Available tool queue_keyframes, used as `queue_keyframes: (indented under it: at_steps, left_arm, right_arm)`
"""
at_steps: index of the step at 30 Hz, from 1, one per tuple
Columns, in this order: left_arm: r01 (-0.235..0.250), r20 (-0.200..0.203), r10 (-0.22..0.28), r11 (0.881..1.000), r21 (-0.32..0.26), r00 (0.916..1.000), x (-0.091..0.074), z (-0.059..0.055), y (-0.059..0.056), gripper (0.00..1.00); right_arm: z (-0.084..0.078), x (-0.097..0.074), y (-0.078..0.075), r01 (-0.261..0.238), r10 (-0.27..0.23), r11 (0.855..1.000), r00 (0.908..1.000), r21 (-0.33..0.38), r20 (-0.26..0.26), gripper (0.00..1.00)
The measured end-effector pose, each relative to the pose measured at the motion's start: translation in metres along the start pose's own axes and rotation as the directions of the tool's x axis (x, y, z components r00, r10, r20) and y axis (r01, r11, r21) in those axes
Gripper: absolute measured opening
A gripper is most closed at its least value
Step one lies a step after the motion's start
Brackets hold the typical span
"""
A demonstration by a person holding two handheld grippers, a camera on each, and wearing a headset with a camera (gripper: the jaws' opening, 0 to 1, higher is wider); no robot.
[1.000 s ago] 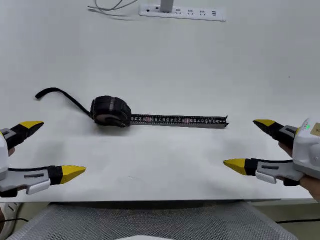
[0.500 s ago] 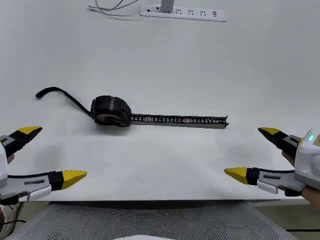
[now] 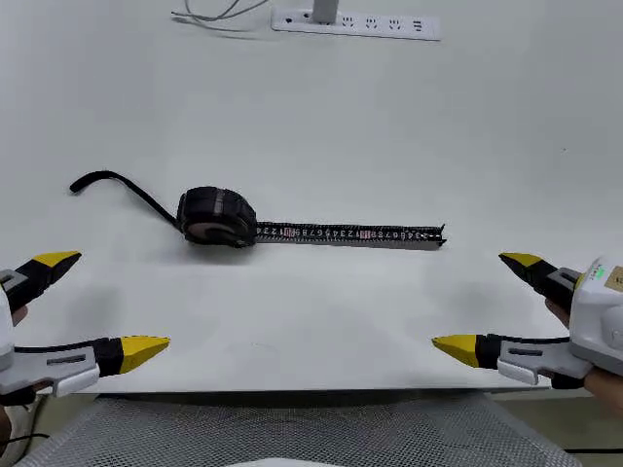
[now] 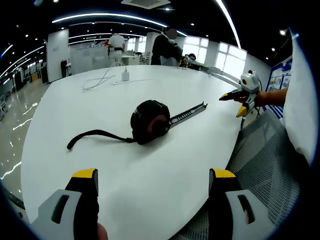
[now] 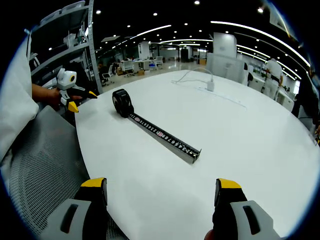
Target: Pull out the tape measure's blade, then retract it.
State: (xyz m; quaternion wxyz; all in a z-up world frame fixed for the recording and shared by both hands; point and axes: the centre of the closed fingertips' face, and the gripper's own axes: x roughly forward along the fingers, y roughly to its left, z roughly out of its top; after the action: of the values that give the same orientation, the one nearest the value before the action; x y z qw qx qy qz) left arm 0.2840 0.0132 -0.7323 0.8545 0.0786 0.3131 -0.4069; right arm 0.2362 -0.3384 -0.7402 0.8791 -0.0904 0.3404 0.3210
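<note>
Your left gripper (image 3: 112, 301) and right gripper (image 3: 477, 302) both gape wide and hold nothing, each well apart from the tape measure's case (image 3: 216, 217), one to either side of it and nearer you. The blade (image 3: 350, 234) lies drawn out flat from the case toward your right gripper. Trigger the retraction without pinning the case and, I judge, the blade may snap back, skidding or tipping the case.

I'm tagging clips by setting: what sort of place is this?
Probably a large open-plan office or lab: a big white table with a power strip, long ceiling light strips, and a shelving rack.
</note>
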Motion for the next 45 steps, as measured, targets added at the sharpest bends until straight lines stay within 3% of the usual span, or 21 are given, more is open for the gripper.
queue_keyframes:
  at_steps: [10,19,45]
  left_arm:
    - [-0.009,0.006,0.009,1.000,-0.007,0.9999,0.003,0.002,0.000,0.89]
    - [-0.024,-0.009,0.024,1.000,-0.016,0.9997,0.013,0.008,-0.005,0.89]
    - [-0.009,0.001,0.009,1.000,-0.016,1.0000,0.042,0.026,-0.019,0.89]
  right_arm:
    - [-0.003,0.000,0.003,-0.005,0.005,1.000,1.0000,0.003,-0.007,0.88]
    - [-0.004,0.002,0.003,-0.013,0.013,1.000,0.9999,0.002,-0.009,0.87]
    - [-0.006,0.003,0.000,-0.009,0.009,1.000,1.0000,0.011,0.000,0.87]
